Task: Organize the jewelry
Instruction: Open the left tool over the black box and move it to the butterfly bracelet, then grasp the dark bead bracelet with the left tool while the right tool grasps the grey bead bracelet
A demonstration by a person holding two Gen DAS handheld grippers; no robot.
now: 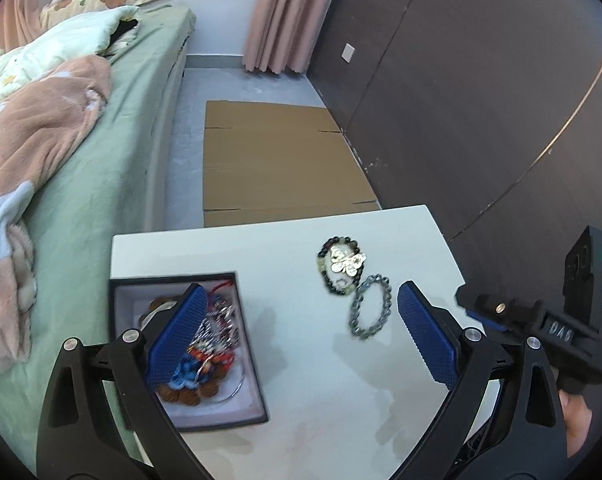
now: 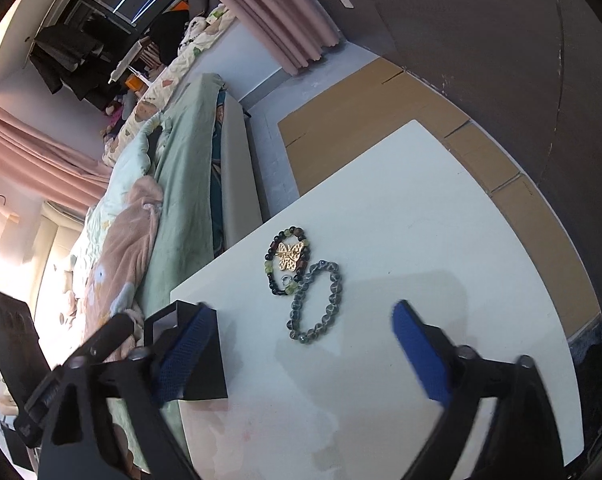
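A black jewelry box (image 1: 117,292) with a white lining sits on the white table (image 1: 309,380) at the left, holding several necklaces and bead pieces (image 1: 213,344). A dark multicolour bead bracelet (image 1: 328,276) with a gold butterfly brooch (image 1: 347,262) on it lies at the table's far right, touching a grey bead bracelet (image 1: 371,306). My left gripper (image 1: 301,332) is open and empty above the table, its left finger over the box. My right gripper (image 2: 301,340) is open and empty, just short of the grey bracelet (image 2: 317,300), the brooch (image 2: 291,255) and the dark bracelet (image 2: 275,280). The box corner (image 2: 205,364) shows behind its left finger.
A bed with a green sheet (image 1: 101,184) and pink blanket (image 1: 29,152) runs along the left. Flattened cardboard (image 1: 277,164) lies on the floor beyond the table. A dark wall (image 1: 481,100) stands at the right. The right gripper's body (image 1: 561,332) hangs by the table's right edge.
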